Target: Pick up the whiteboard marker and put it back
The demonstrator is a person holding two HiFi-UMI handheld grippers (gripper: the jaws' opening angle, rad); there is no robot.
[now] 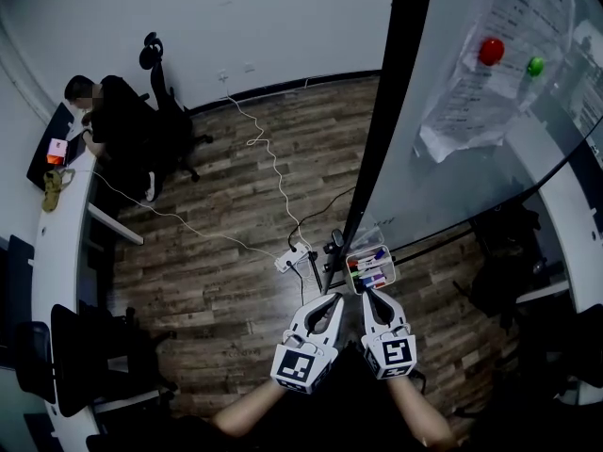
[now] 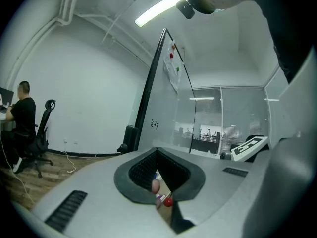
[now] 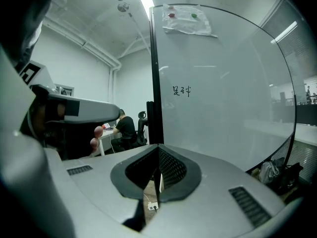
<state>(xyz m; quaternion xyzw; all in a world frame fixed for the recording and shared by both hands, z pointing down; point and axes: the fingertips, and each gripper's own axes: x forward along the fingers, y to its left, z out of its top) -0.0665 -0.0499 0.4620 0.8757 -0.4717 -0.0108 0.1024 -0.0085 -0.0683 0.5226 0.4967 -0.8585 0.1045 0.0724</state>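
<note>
Markers (image 1: 369,264) sit in clear tray (image 1: 393,273) at foot of whiteboard (image 1: 443,196), roughly 6 o'clock of centre in head view. None is lifted out. Left gripper (image 1: 332,298) and right gripper (image 1: 368,296) are side by side just below tray, tips pointing at it, not touching it.

Left gripper view: left gripper (image 2: 157,177) has jaws together with only a slit between the pads, nothing clamped. Coloured marker caps (image 2: 157,187) and a small red round thing (image 2: 168,202) peek through the slit at 6 o'clock. Right gripper view does not show these.

Right gripper view: right gripper (image 3: 157,175) is closed the same way and empty. Its slit shows wood floor and power strip (image 3: 152,207) instead.

Head view alone shows red magnet (image 1: 491,51) and green magnet (image 1: 535,65) clearly, pinning paper sheet (image 1: 480,73) at 1 o'clock. It also shows the white cable running across the floor to power strip (image 1: 290,258).

Handwriting (image 3: 182,90) on the board reads only in gripper views, at 12 o'clock of right gripper view and smaller at (image 2: 154,124). Head view does not show it.

Seated person (image 1: 118,111) at desk (image 1: 61,215) is at 10 o'clock in head view and at 9 o'clock in left gripper view (image 2: 22,115).
</note>
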